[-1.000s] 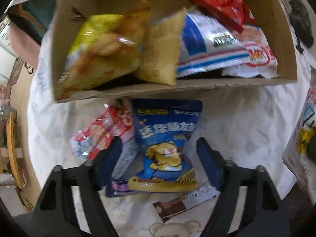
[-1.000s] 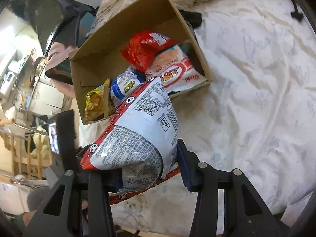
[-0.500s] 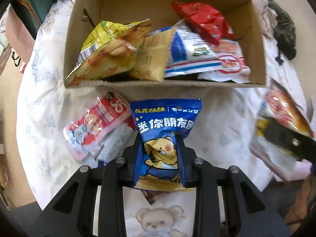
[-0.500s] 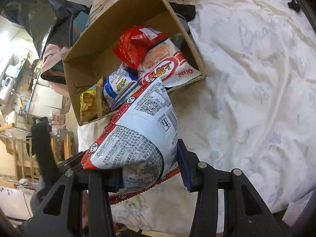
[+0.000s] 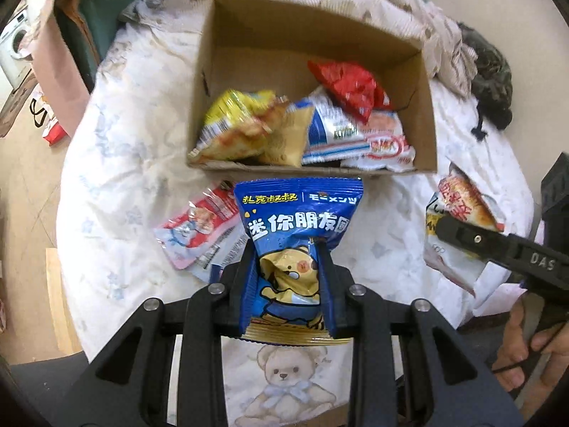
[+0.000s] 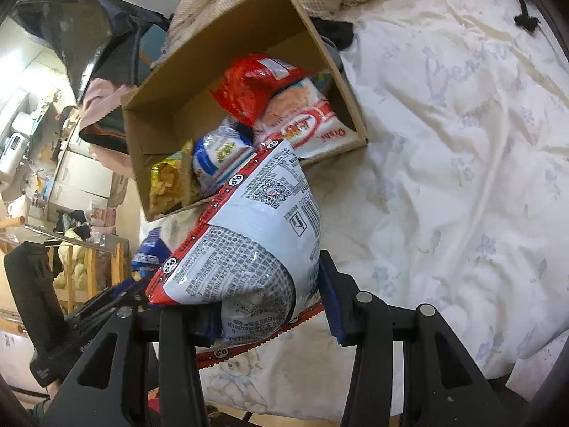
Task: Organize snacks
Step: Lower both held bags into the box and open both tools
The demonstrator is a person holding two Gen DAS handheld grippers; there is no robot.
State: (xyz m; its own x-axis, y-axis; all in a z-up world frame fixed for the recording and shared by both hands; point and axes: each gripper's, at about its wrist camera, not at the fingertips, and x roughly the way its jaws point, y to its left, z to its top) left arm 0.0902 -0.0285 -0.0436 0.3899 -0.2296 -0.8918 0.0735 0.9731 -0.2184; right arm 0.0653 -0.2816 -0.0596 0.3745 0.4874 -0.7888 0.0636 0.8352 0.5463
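Blue snack bag [image 5: 300,245] w/ white lettering, yellow cartoon bear, gold bottom strip. Brown cardboard box [image 5: 425,106]: red bag [image 5: 350,87], yellow bag [image 5: 236,124], blue/white bag [image 5: 330,131]. White bag [image 6: 259,249] w/ red edge, black print + QR. Bed sheet [image 6: 462,142] cream w/ pale blue flowers, teddy bear print [image 5: 284,384]. Claws black.

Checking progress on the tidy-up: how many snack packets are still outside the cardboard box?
3: a blue packet held by the left tool, a white packet held by the right tool, and a red-and-white packet on the bedspread. Others may be hidden.
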